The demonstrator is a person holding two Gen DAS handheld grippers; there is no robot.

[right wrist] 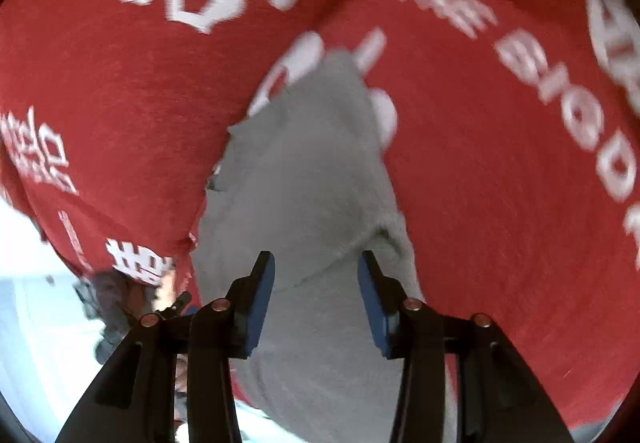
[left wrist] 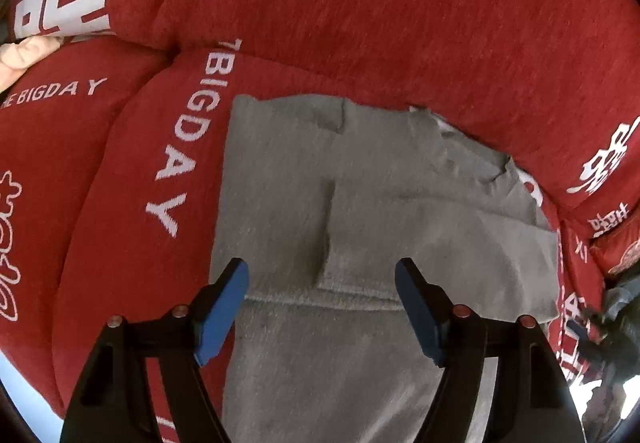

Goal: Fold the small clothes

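A grey knit garment (left wrist: 360,203) lies flat on a red sofa seat, with one part folded over the middle and a hem band running across near my fingers. My left gripper (left wrist: 322,307) is open and empty, hovering just above the garment's near part, blue pads (left wrist: 220,315) wide apart. In the right wrist view the same grey garment (right wrist: 304,171) runs away from me, a fold ridge close ahead. My right gripper (right wrist: 316,299) is open and empty above it.
The red sofa cover (left wrist: 360,3) with white lettering fills both views, backrest cushion behind the garment. A pink cloth (left wrist: 20,55) lies at the far left. A dark object (left wrist: 616,323) sits at the sofa's right edge. Pale floor (right wrist: 32,303) shows at lower left.
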